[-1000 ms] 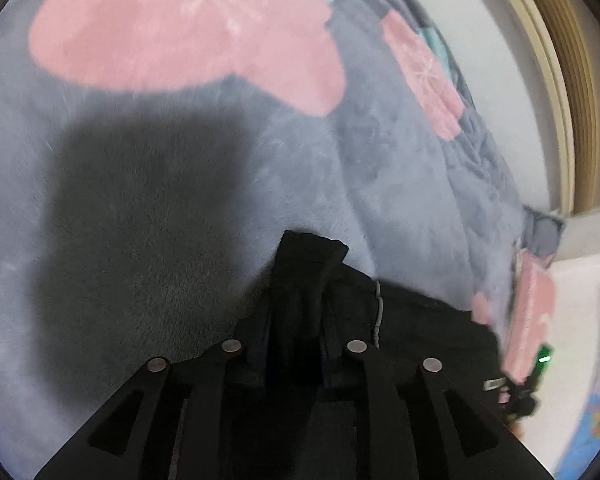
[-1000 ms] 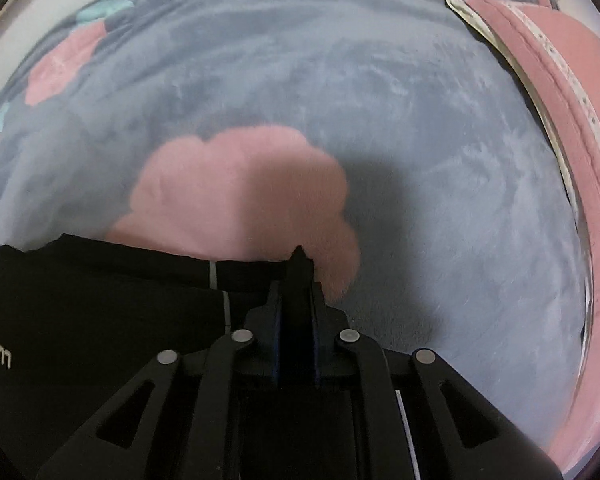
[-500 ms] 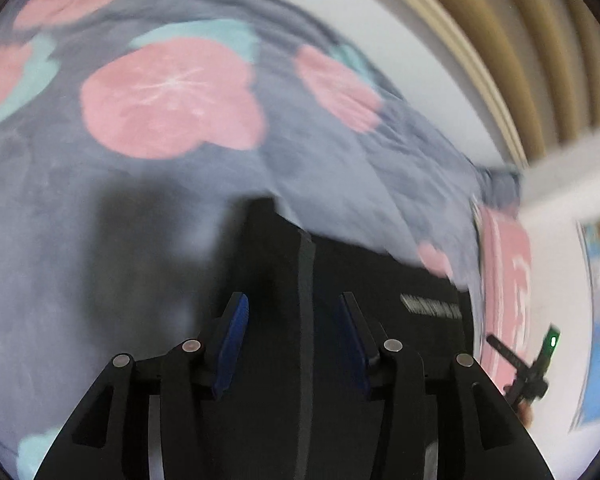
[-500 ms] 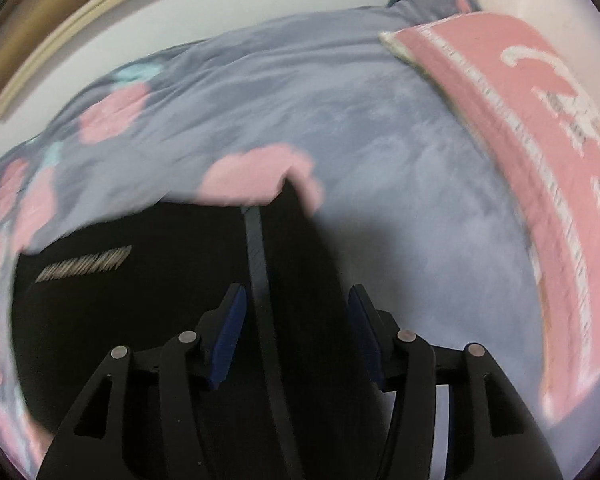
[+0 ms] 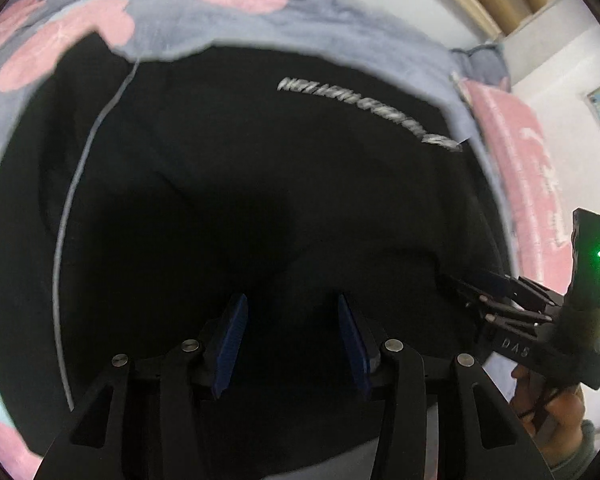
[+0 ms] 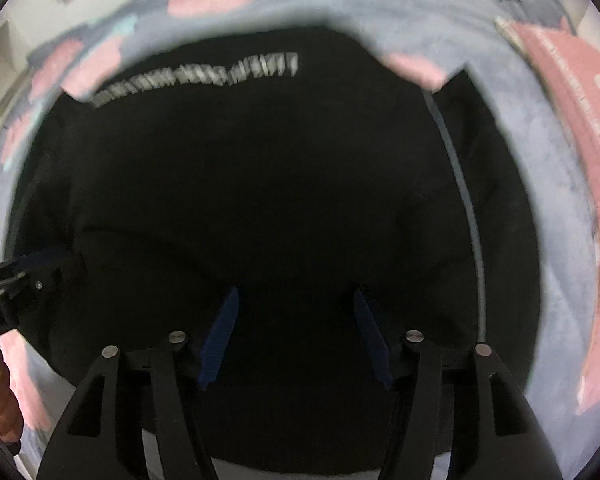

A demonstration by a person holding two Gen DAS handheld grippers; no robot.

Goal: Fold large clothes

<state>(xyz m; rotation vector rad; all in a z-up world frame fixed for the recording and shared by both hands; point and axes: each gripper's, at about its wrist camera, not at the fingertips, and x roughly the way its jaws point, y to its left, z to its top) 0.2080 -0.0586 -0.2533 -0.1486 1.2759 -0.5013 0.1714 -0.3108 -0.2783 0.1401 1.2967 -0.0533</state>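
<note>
Left wrist view looks down on a black garment spread over a bed with a grey blanket printed in pink blossoms; the left tool hangs above the cloth with its blue pads well apart and nothing between them. The right tool is likewise spread wide and empty over the same garment. To my eye a fold is about to be taken up, and it would go best if both tools came down on matching edges, bit through every layer, and lifted together so the pale side stripes stay parallel. Only the left view shows the right tool from outside, low over the garment's right edge, with its green light; the right view alone shows the pink pillow clear of the cloth.
</note>
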